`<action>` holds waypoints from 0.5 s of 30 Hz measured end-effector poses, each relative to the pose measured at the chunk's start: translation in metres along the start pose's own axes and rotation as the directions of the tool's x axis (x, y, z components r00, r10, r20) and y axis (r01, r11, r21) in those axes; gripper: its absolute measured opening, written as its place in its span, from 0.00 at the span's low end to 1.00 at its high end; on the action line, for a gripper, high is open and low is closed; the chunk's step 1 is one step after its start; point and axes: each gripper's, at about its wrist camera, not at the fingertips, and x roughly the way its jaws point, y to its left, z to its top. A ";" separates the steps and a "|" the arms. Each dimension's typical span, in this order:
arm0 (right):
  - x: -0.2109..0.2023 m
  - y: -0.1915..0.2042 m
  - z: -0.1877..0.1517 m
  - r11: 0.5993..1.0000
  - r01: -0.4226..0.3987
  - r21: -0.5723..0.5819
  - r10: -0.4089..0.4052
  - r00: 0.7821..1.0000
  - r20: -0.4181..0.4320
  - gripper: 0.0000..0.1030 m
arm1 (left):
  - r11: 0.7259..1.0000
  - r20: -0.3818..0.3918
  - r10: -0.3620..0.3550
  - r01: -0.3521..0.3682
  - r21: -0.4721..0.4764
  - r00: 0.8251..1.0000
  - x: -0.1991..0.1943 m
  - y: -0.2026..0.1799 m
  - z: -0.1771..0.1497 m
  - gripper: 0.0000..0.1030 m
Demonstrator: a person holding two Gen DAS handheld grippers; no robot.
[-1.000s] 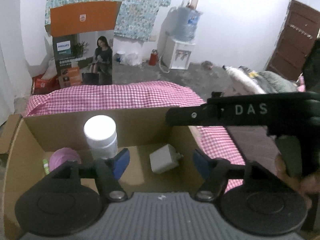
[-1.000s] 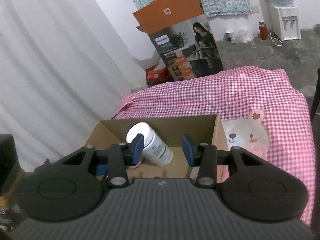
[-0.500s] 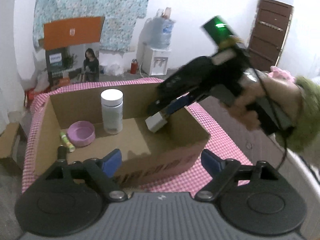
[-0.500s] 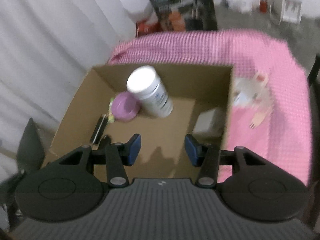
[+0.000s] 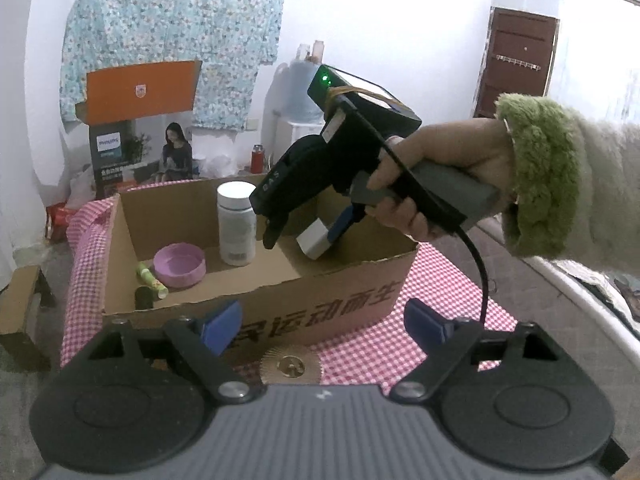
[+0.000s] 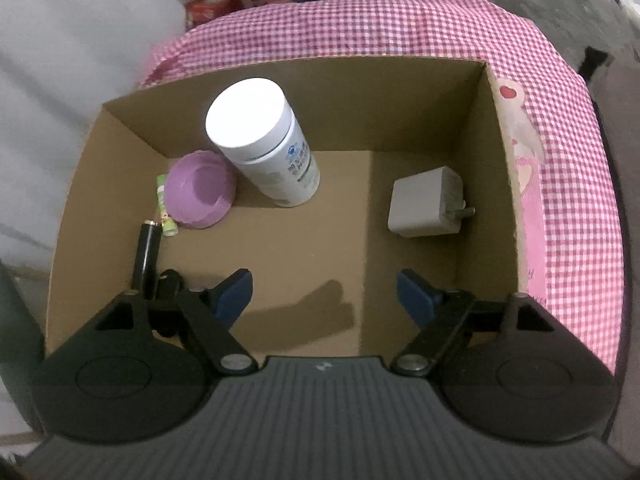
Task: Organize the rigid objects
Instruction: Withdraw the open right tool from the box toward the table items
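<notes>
An open cardboard box [image 6: 498, 184] sits on a pink checked cloth [image 6: 560, 80]. Inside stand a white bottle [image 6: 264, 140], a purple bowl [image 6: 200, 188], a green tube [image 6: 166, 210], a black cylinder [image 6: 146, 258] and a white charger plug [image 6: 426, 202]. My right gripper [image 6: 324, 294] is open and empty, hovering over the box's near side. In the left wrist view the right gripper [image 5: 308, 226] reaches into the box [image 5: 320, 300] near the plug [image 5: 314, 238]. My left gripper [image 5: 322, 322] is open and empty, in front of the box.
A gold ridged disc [image 5: 290, 364] lies on the cloth in front of the box. Behind stand an orange and grey Philips carton [image 5: 140, 128], a water dispenser [image 5: 298, 120] and a brown door [image 5: 516, 64]. A white curtain [image 6: 72, 40] hangs at left.
My left gripper has pulled back and up, out of the box. My right gripper has moved forward over the box, tilted down and opened wider.
</notes>
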 end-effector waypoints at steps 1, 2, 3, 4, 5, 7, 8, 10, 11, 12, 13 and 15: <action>0.001 0.003 0.001 1.000 0.012 0.012 -0.011 1.000 -0.007 0.81 | 1.000 0.005 -0.001 0.001 -0.004 1.000 -0.001 0.002 -0.001 0.87; 0.003 0.005 0.002 1.000 0.023 0.021 -0.022 1.000 -0.020 0.81 | 1.000 0.010 -0.003 0.003 -0.008 1.000 -0.002 0.005 -0.002 0.87; 0.005 0.007 0.002 0.999 0.033 0.024 -0.032 0.999 -0.031 0.81 | 1.000 0.014 -0.006 0.006 -0.013 1.000 -0.003 0.007 -0.003 0.87; 0.007 0.010 0.002 0.999 0.046 0.021 -0.046 0.998 -0.041 0.81 | 1.000 0.017 -0.009 0.009 -0.018 1.000 -0.004 0.009 -0.004 0.87; 0.008 0.014 0.002 0.998 0.063 0.004 -0.062 0.997 -0.048 0.81 | 1.000 0.019 -0.012 0.013 -0.023 1.000 -0.004 0.011 -0.005 0.87; 0.008 0.021 0.001 0.994 0.095 -0.046 -0.097 0.994 -0.050 0.81 | 0.999 0.018 -0.016 0.017 -0.031 1.000 -0.005 0.015 -0.007 0.87; 0.007 0.025 0.001 0.989 0.120 -0.087 -0.124 0.991 -0.043 0.81 | 0.999 0.016 -0.018 0.019 -0.033 1.000 -0.006 0.017 -0.009 0.87; 0.005 0.031 0.000 0.967 0.175 -0.183 -0.181 0.983 -0.017 0.81 | 0.999 0.013 -0.017 0.018 -0.037 1.000 -0.009 0.020 -0.012 0.87; 0.004 0.035 0.001 0.944 0.208 -0.256 -0.215 0.977 0.001 0.81 | 0.999 0.012 -0.014 0.015 -0.038 1.000 -0.009 0.022 -0.014 0.87; 0.004 0.038 0.001 0.917 0.235 -0.321 -0.242 0.970 0.017 0.81 | 0.999 0.011 -0.011 0.012 -0.040 1.000 -0.009 0.023 -0.015 0.87; 0.005 0.042 0.000 0.874 0.268 -0.405 -0.277 0.960 0.037 0.81 | 0.999 0.010 -0.009 0.009 -0.042 1.000 -0.010 0.024 -0.016 0.87; 0.013 0.052 -0.005 0.737 0.324 -0.593 -0.343 0.936 0.085 0.81 | 0.999 0.009 -0.009 0.010 -0.048 1.000 -0.010 0.027 -0.017 0.87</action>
